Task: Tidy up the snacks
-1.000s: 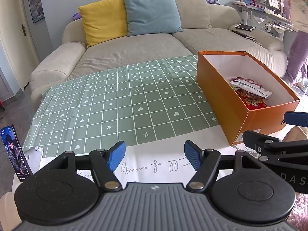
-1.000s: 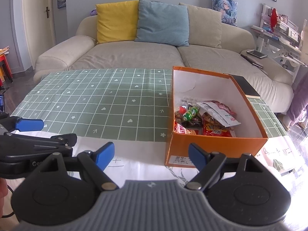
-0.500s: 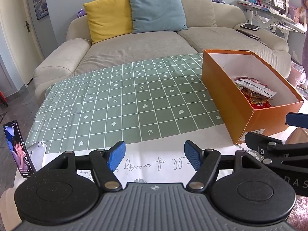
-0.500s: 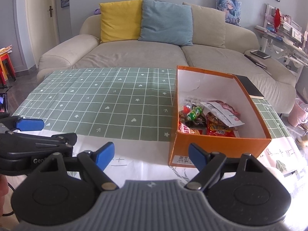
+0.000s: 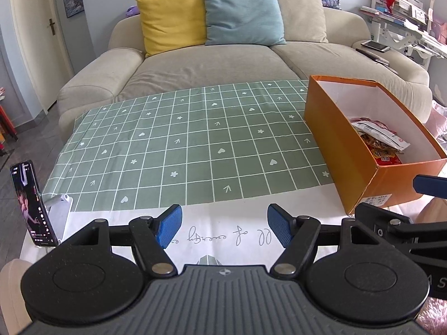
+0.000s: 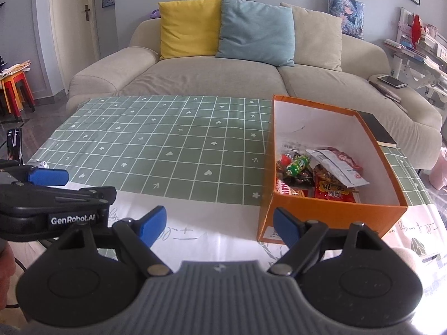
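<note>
Both sets of blue-padded fingers are spread wide with nothing between them: the left gripper [image 5: 224, 224] sits low centre of its frame, and the right gripper [image 6: 219, 227] does the same in its own view, both hovering over the white paper sheet with cursive handwriting [image 5: 223, 234] at the near table edge. I can't really read that scribble, it's upside down and loopy.

Just past the right gripper's right finger, in the right half of the frame, is the open orange cardboard box with white inside walls [image 6: 329, 215]. Inside it is the pile of snack packets [image 6: 321, 173]: a green wrapped candy, red bags with Chinese print, and a white pouch on top. A small white sticker is on the box's near end, too small to read.

The left gripper's body shows "GenRobot.AI" at the left edge of the right view. Beyond that is the green grid-pattern tablecloth [image 6: 167, 145].
</note>
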A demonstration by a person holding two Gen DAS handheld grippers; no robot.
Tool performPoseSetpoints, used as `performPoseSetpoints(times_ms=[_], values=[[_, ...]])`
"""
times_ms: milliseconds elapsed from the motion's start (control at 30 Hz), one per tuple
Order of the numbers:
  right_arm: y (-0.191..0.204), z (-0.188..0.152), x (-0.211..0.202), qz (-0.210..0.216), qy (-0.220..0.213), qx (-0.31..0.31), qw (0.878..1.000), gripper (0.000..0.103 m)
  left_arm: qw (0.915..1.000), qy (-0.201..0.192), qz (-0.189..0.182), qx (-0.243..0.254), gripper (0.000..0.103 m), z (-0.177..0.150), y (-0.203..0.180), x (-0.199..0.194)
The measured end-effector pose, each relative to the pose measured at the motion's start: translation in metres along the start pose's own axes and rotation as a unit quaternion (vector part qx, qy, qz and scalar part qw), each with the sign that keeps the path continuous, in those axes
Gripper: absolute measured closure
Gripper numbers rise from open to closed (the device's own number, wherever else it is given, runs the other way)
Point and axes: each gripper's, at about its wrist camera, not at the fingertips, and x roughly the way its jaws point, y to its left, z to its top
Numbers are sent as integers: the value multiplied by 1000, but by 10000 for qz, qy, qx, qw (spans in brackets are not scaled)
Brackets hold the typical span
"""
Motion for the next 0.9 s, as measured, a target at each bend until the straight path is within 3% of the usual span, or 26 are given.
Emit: performPoseSetpoints(times_ms=[900], values=[[3,-1,2,151,53,-93,9998,22,9999,28,94,-139,21,-1,7,-1]])
